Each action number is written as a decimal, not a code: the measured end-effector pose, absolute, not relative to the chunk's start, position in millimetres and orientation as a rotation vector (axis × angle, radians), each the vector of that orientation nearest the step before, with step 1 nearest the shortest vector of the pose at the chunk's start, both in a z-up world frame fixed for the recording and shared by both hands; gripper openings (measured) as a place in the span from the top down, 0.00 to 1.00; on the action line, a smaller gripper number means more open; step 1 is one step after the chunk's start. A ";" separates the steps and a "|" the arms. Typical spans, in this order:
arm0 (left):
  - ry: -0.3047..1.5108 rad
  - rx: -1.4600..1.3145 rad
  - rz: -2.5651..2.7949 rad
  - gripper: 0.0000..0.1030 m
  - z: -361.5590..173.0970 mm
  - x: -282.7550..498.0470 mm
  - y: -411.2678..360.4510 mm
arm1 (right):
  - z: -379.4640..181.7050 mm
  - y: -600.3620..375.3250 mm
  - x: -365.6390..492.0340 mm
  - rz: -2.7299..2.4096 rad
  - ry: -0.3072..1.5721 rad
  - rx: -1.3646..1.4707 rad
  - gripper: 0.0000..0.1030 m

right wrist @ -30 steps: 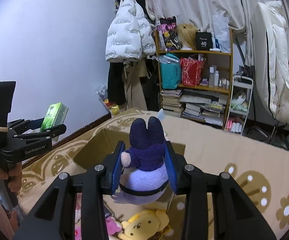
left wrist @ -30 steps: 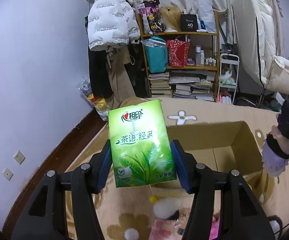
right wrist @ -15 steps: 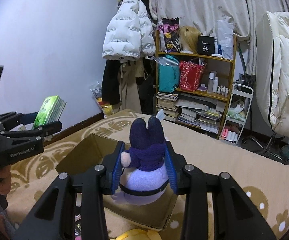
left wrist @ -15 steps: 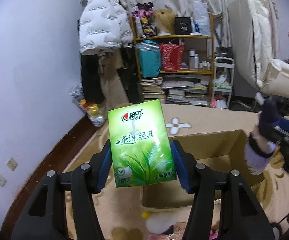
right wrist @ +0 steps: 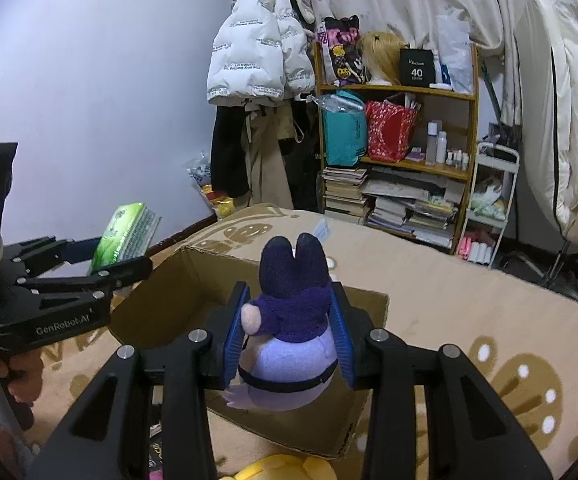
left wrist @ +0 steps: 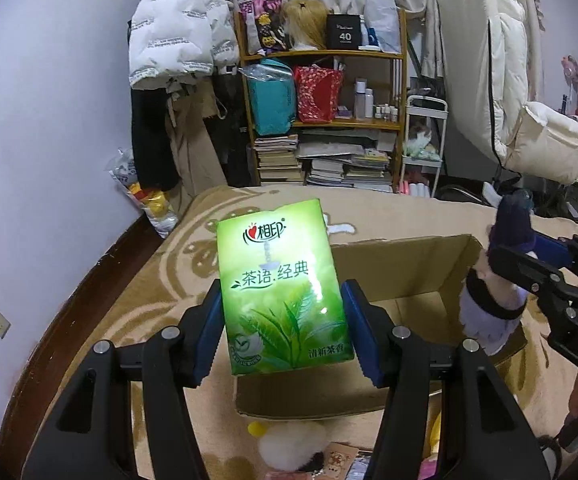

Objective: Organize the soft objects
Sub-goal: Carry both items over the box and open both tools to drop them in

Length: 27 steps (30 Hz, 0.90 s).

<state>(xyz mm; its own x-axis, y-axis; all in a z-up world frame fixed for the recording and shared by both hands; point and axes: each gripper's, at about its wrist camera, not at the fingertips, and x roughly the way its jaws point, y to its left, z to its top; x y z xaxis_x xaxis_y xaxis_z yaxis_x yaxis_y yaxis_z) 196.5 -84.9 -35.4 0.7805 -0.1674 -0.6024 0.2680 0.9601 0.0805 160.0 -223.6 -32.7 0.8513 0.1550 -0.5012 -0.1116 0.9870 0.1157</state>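
My left gripper (left wrist: 283, 330) is shut on a green tissue pack (left wrist: 283, 292) and holds it above the near left corner of an open cardboard box (left wrist: 401, 264). The pack also shows in the right wrist view (right wrist: 127, 236). My right gripper (right wrist: 289, 338) is shut on a purple plush toy (right wrist: 291, 332) with dark ears, held over the box (right wrist: 193, 280). In the left wrist view the plush (left wrist: 493, 300) hangs at the box's right wall.
The box lies on a beige flower-patterned blanket (right wrist: 489, 312). A yellow plush (right wrist: 285, 468) and a white fluffy toy (left wrist: 289, 446) lie in front of the box. A cluttered bookshelf (left wrist: 329, 120), hanging coats and a white cart stand behind.
Both grippers have risen and moved over the box with their loads. The box now sits lower and nearer under them in both views.
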 end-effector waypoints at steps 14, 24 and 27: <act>0.675 0.205 -0.284 0.45 -51.9 193.8 -101.9 | -46.7 -218.6 163.1 0.184 0.580 0.129 0.59; 0.701 0.215 -0.262 0.44 -54.7 194.5 -100.4 | -59.1 -226.0 168.4 0.177 0.632 0.161 0.51; 0.718 0.213 -0.240 0.34 -55.7 195.4 -97.6 | -58.5 -228.4 168.2 0.168 0.638 0.170 0.36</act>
